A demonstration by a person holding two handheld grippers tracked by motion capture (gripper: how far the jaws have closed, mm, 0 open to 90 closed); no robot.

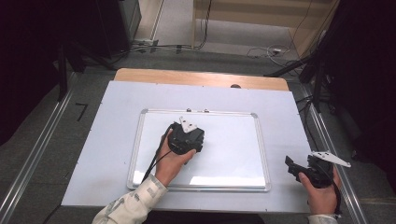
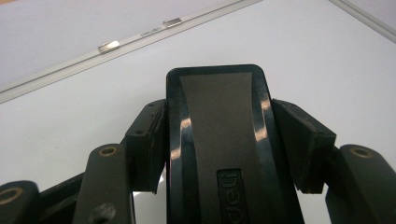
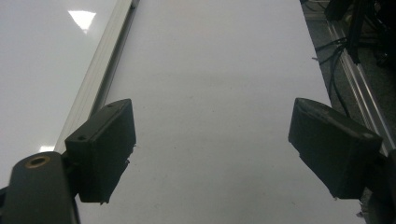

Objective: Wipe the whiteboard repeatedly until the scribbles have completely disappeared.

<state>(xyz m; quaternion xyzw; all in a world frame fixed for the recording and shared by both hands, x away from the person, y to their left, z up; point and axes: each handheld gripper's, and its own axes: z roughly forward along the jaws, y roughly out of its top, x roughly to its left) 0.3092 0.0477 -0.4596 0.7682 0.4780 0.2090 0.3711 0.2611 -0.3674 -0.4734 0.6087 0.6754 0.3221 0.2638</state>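
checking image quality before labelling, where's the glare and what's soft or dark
High view: glare along the whiteboard's near edge, dark corners. Left gripper view: highlights streak the glossy eraser in the left claw; the bottom edge is blurred. Right gripper view: a bright patch on the whiteboard at top left; the open right claw looks dark.

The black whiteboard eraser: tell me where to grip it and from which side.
Grip the black, glossy, rectangular whiteboard eraser across its two long, straight side edges, coming from its rear end, as the left gripper does: those parallel sides seat both pads, leaving the bottom free.
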